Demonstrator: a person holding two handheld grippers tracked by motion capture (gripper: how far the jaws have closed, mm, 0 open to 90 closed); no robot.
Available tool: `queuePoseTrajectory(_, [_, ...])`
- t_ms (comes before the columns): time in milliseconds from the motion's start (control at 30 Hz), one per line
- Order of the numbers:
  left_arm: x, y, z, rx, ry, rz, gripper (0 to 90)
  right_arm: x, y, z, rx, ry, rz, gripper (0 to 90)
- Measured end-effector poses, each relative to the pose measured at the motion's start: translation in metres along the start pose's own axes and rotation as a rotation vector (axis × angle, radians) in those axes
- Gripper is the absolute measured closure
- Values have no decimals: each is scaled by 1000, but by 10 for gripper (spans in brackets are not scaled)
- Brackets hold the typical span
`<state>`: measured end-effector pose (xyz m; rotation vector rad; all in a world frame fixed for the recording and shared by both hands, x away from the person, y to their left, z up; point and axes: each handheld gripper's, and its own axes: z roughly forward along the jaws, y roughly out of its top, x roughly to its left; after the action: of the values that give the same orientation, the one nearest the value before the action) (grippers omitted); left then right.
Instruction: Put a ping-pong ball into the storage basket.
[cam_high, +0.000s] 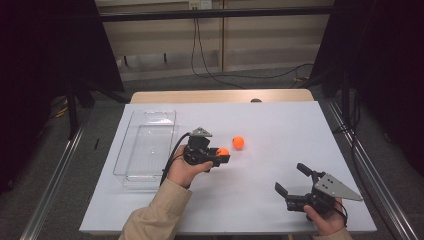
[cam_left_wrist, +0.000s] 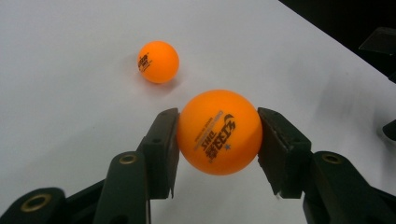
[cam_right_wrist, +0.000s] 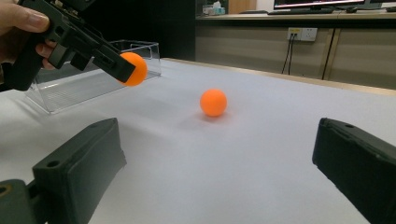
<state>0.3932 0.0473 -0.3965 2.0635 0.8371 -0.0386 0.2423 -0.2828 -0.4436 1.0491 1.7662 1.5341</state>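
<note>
An orange ball (cam_left_wrist: 218, 132) sits clamped between the left tool's (cam_high: 218, 155) jaws near the tabletop's (cam_high: 280, 125) centre, a second ball (cam_high: 238, 142) just beyond, clear tray (cam_high: 145, 150) along the left edge, the right tool (cam_high: 290, 179) gaping near the front-right corner.

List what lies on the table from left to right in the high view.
clear plastic tray → left gripper holding an orange ball → loose orange ball → right gripper, jaws apart
</note>
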Motion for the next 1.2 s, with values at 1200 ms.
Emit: queuePoseTrajectory(1200, [11, 4, -18, -18, 18, -46, 509, 0, 0, 0, -4, -1, 3, 10])
